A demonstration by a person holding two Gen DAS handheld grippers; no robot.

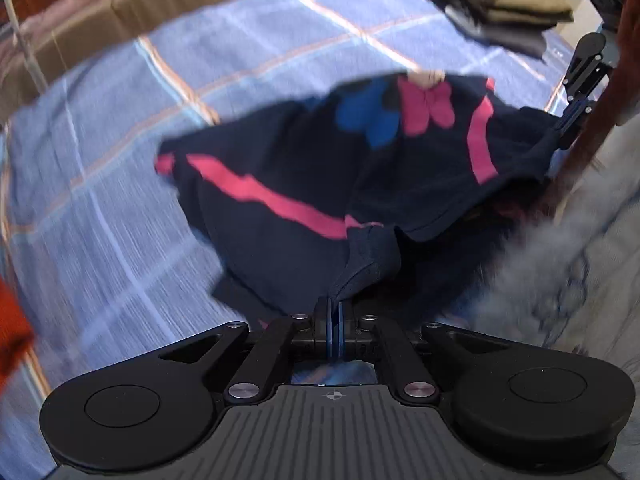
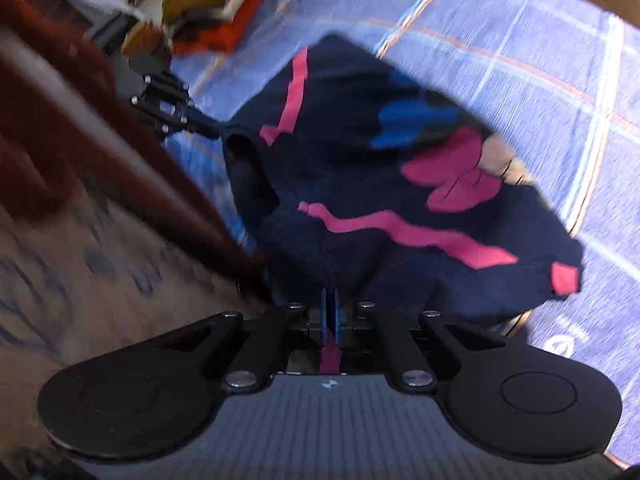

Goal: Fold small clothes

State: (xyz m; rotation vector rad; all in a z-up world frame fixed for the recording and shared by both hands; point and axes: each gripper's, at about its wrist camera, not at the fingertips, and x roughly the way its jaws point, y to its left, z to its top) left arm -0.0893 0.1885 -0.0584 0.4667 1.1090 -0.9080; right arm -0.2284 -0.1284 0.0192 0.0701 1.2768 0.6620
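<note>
I am holding the navy garment [image 1: 304, 184] stretched between both claws. The left gripper [image 1: 335, 304] is clenched on a bunched edge right at its tips, and the right gripper [image 2: 330, 300] is pinching another edge. The rest is billowing ahead over the blue checked bedspread [image 1: 120, 200]. It is looking light, limp and soft, so edge and corner pinches should suit it.
</note>
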